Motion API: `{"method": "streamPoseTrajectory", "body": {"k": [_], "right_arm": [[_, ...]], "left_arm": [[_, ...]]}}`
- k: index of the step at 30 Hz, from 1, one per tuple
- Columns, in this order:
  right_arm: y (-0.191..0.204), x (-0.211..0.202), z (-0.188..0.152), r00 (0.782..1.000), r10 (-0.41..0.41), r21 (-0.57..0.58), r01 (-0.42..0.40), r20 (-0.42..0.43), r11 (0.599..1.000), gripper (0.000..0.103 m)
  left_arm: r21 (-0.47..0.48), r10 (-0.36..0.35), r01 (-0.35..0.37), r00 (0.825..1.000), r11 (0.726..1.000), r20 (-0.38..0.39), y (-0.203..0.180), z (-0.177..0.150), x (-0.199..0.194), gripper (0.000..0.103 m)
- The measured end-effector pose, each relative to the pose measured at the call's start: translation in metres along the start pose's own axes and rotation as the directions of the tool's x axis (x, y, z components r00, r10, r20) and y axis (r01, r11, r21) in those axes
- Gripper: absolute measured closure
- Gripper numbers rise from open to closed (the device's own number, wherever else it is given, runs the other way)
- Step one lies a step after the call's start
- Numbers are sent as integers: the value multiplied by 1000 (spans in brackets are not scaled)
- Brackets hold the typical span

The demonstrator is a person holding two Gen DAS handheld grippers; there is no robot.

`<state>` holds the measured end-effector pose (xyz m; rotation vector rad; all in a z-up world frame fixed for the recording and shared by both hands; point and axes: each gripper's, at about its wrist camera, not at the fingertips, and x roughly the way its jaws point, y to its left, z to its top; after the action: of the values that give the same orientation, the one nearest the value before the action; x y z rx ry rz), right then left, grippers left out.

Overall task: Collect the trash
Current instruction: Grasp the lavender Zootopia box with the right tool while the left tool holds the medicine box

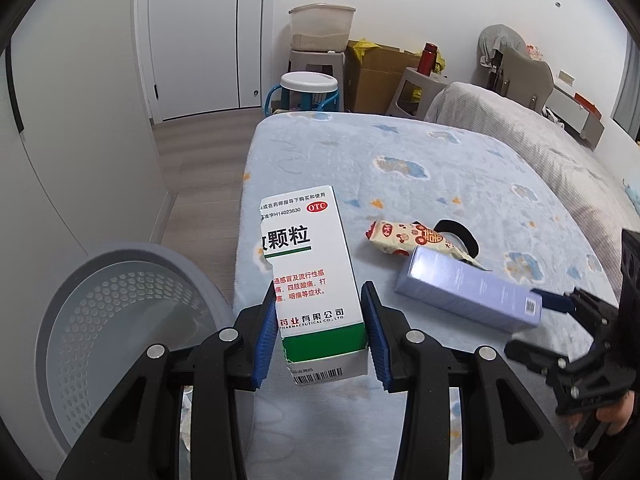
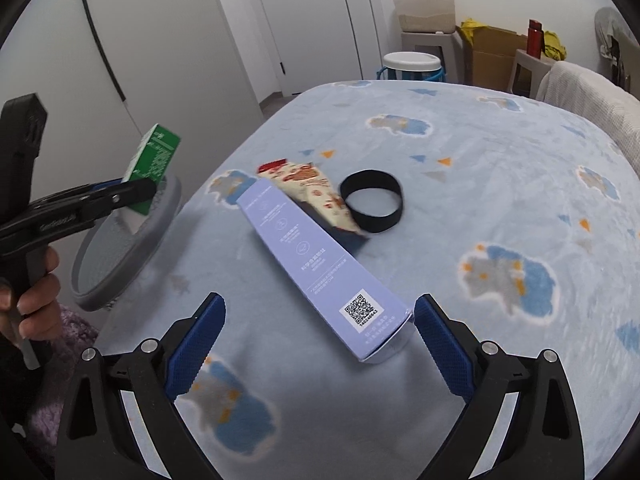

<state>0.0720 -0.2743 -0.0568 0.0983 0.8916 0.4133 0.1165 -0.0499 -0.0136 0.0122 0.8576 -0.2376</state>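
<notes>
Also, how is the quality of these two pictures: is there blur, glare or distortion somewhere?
Left wrist view: strong fisheye bending with dark corners; the medicine box is sharp, while the lavender box shows a soft glare and the right tool is smeared. Right wrist view: the same bending; the blanket looks slightly motion-blurred, yet the QR code stays legible.

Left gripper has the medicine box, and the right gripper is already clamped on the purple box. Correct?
Not quite. The left gripper does hold the medicine box, but the right gripper is open around the purple box, pads apart from it, as the right wrist view shows.
</notes>
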Motion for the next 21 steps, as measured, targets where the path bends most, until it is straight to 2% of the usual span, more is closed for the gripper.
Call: {"method": "streamPoseTrajectory", "body": {"k": [12, 21], "right_arm": [[55, 0, -12, 999, 48, 8, -48, 5, 999, 9], [63, 7, 6, 998, -50, -26, 51, 38, 998, 9]], "left_arm": [[-37, 20, -18, 999, 999, 28, 21, 1, -13, 64], [-43, 14, -13, 999, 999, 44, 29, -1, -21, 64]]}}
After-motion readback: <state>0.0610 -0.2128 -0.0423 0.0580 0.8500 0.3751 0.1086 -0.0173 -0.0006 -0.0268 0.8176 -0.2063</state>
